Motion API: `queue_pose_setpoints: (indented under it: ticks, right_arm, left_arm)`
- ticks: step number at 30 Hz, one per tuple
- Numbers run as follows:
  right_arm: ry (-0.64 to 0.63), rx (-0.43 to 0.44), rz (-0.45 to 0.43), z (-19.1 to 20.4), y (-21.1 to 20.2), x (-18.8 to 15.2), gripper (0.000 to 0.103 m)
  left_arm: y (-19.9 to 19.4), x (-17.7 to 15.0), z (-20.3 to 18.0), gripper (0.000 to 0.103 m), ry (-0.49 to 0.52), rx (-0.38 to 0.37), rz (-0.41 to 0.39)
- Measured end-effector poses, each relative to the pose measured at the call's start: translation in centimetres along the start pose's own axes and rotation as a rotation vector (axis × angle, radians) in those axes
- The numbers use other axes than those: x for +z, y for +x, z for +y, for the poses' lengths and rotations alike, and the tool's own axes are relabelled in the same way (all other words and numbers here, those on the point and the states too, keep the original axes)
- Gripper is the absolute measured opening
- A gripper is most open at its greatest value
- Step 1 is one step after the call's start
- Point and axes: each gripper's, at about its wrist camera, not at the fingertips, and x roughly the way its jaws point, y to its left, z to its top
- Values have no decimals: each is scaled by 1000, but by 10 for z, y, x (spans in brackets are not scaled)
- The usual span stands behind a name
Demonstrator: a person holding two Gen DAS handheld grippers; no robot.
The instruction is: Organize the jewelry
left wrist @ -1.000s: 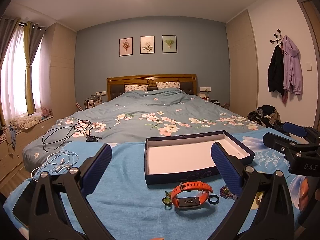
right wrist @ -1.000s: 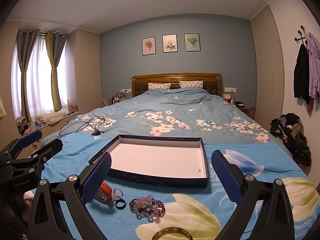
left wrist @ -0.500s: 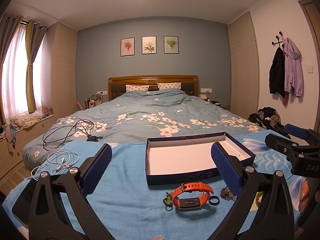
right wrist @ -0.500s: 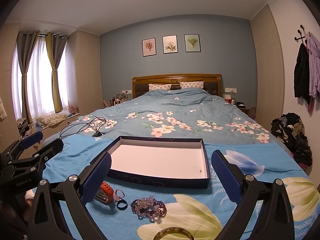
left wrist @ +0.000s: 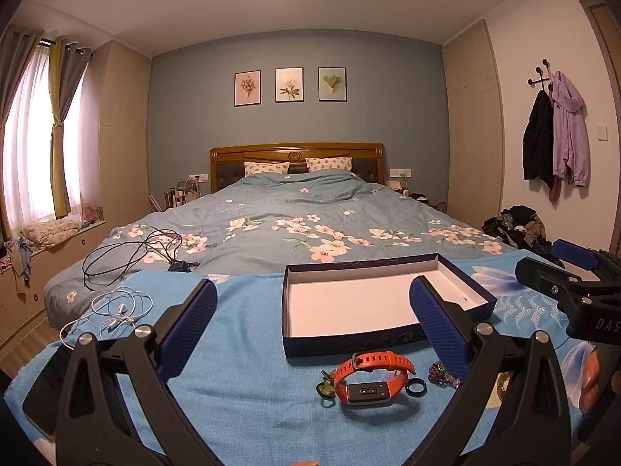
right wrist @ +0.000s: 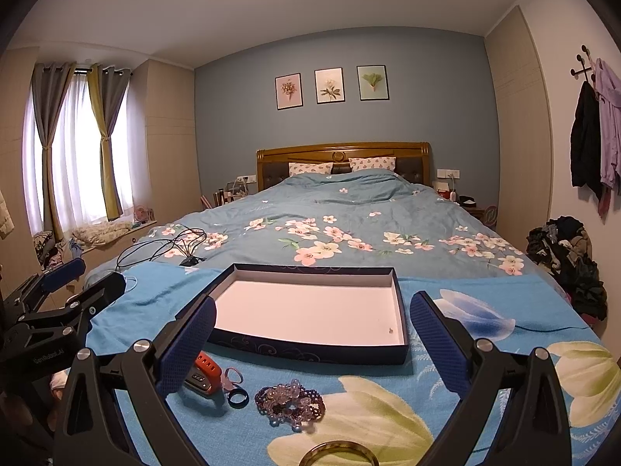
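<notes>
Both grippers, left (left wrist: 312, 324) and right (right wrist: 312, 334), stand wide apart, holding nothing. The orange watch (left wrist: 370, 376), black ring (right wrist: 236, 398) and bead bracelet (right wrist: 289, 402) lie just below them, the empty box (right wrist: 310, 351) ahead.

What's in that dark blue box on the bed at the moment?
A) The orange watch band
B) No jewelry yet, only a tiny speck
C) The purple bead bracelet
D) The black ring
B: the box shows a bare white floor, while the orange watch band, bead bracelet and black ring all lie on the blue cloth in front of it.
</notes>
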Motion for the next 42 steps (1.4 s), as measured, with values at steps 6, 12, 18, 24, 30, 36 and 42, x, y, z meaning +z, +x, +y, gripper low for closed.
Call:
queue_pose_setpoints:
  ticks: [6, 12, 18, 24, 30, 36, 42]
  right_arm:
    - [0, 0, 0, 1, 1, 0, 96]
    - [0, -1, 0, 1, 1, -1, 96]
    - [3, 0, 0, 0, 1, -2, 96]
    - [4, -1, -2, -1, 0, -3, 96]
    - [3, -2, 1, -1, 0, -3, 96]
    - [5, 0, 1, -1, 1, -2, 96]
    - [5, -1, 1, -1, 0, -2, 96]
  left_arm:
    - [1, -1, 0, 98, 2, 1, 3]
    - [-1, -1, -2, 97, 2, -1, 3]
    - [-1, -1, -2, 98, 1, -1, 3]
    - [-1, -2, -3, 97, 2, 1, 5]
    - [-1, -1, -3, 97, 1, 2, 5]
    - [-1, -2, -3, 97, 4, 2, 6]
    - [-2, -2, -4, 98, 5, 4, 7]
